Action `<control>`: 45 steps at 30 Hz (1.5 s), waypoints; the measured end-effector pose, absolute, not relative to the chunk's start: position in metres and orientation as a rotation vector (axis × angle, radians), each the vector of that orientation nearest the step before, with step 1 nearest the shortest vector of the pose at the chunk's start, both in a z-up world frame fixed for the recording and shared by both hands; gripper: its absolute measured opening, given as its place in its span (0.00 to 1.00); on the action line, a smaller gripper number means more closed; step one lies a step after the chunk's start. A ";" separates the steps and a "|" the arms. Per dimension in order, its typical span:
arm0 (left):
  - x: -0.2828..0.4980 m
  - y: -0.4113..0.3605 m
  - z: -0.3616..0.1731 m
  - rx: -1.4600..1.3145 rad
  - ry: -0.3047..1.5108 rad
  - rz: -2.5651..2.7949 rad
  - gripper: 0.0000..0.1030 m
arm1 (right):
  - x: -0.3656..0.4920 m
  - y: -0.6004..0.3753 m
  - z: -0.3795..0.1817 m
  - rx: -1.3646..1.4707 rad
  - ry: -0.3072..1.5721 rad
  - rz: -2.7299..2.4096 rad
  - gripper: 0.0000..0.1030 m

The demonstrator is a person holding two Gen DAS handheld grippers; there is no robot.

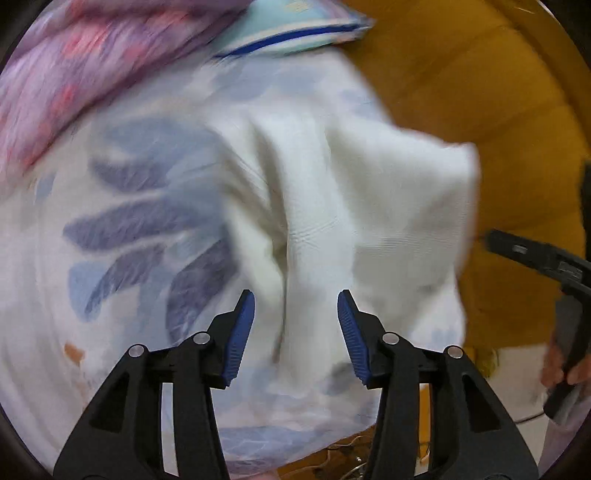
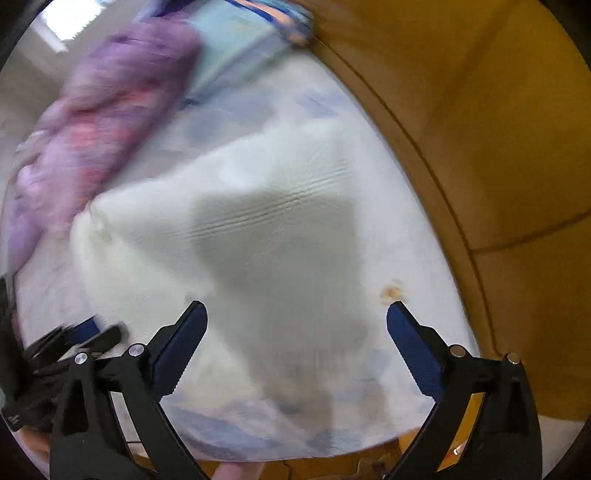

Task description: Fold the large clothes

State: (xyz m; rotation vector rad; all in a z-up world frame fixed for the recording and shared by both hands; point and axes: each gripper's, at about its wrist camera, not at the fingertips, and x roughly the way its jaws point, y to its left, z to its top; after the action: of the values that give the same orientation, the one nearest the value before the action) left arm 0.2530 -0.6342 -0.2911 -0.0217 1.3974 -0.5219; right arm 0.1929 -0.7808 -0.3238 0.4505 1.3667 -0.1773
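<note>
So both tools wide apart, gripping nothing, frames pretty blurry.

White garment lies rumpled on the bed sheet w/ blue leaf print, right in front of the left tool & right tool. Purple-pink blanket bunched far left, light blue pillow at the far end, yellow wall on the right.

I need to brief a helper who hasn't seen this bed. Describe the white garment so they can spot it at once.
Start at the bed sheet, pale with blue leaf prints, beside the yellow wall. The white garment lies on it, right of the purple floral blanket and below the light-blue pillow. It alone is plain white, with a fine ribbed weave.
</note>
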 end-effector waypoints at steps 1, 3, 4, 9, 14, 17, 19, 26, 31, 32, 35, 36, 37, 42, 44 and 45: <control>0.257 -0.627 -0.299 -0.013 1.396 -0.490 0.47 | 0.182 -0.778 -0.327 0.454 1.344 -0.208 0.91; 0.260 -0.622 -0.305 -0.002 1.397 -0.472 0.47 | 0.165 -0.771 -0.326 0.456 1.298 -0.214 0.91; 0.263 -0.623 -0.308 -0.010 1.401 -0.491 0.47 | 0.158 -0.764 -0.328 0.471 1.272 -0.179 0.89; 0.265 -0.658 -0.327 -0.010 1.330 -0.604 0.47 | 0.169 -0.744 -0.365 0.519 1.312 -0.080 0.34; 0.280 -0.692 -0.444 -0.121 1.613 -0.574 0.44 | 0.192 -0.709 -0.457 0.459 1.463 -0.153 0.33; 0.275 -0.685 -0.435 -0.126 1.578 -0.588 0.44 | 0.180 -0.709 -0.439 0.500 1.463 -0.163 0.32; 0.264 -0.676 -0.422 -0.111 1.573 -0.580 0.46 | 0.157 -0.700 -0.424 0.506 1.479 -0.131 0.33; 0.236 -0.685 -0.440 0.094 1.558 -0.589 0.63 | 0.136 -0.665 -0.453 0.394 1.556 -0.185 0.35; 0.225 -0.677 -0.404 0.093 1.502 -0.637 0.69 | 0.120 -0.646 -0.410 0.454 1.489 -0.141 0.83; 0.222 -0.671 -0.396 0.079 1.491 -0.652 0.69 | 0.112 -0.642 -0.399 0.446 1.483 -0.141 0.83; 0.211 -0.656 -0.369 0.094 1.455 -0.653 0.69 | 0.109 -0.643 -0.388 0.486 1.485 -0.151 0.84; 0.208 -0.653 -0.363 0.090 1.448 -0.662 0.69 | 0.091 -0.650 -0.379 0.511 1.483 -0.162 0.84; 0.204 -0.645 -0.352 0.076 1.433 -0.681 0.71 | 0.081 -0.648 -0.368 0.539 1.475 -0.179 0.84; 0.201 -0.628 -0.298 0.150 1.368 -0.626 0.88 | 0.069 -0.640 -0.328 0.573 1.434 -0.231 0.85; 0.196 -0.615 -0.274 0.164 1.319 -0.635 0.88 | 0.068 -0.629 -0.311 0.563 1.403 -0.251 0.85; 0.192 -0.609 -0.263 0.153 1.299 -0.650 0.88 | 0.063 -0.624 -0.299 0.552 1.385 -0.260 0.85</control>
State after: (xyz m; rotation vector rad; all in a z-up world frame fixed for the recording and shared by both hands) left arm 0.1925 -0.6088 -0.2628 0.1528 1.2988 -0.6496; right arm 0.0628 -0.6236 -0.2992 0.5524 1.3846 -0.2603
